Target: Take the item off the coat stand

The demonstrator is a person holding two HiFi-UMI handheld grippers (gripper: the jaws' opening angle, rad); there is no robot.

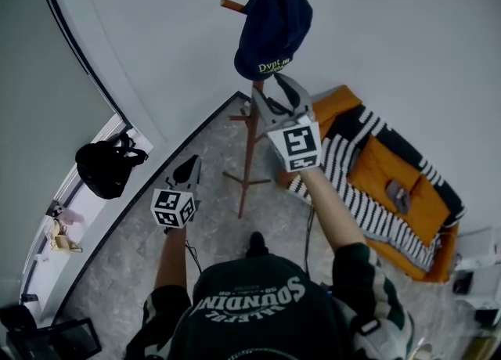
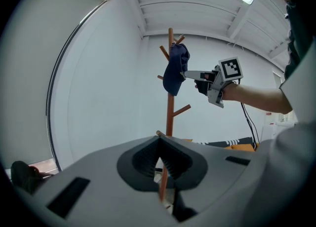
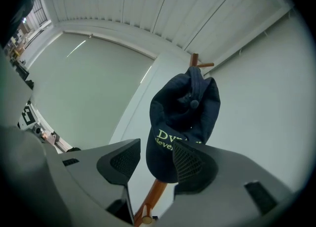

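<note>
A navy cap (image 1: pixel 272 28) hangs atop the wooden coat stand (image 1: pixel 249 155), which stands on a grey speckled floor (image 1: pixel 211 221) beside white walls. The right claw (image 1: pixel 275 94) is spread apart around the cap's lower edge. The left claw (image 1: pixel 188 169) is pressed together, empty.

The wooden coat stand (image 1: pixel 250 151) stands on the speckled grey floor (image 1: pixel 210 225), a navy cap (image 1: pixel 274 26) hanging from its top peg.
</note>
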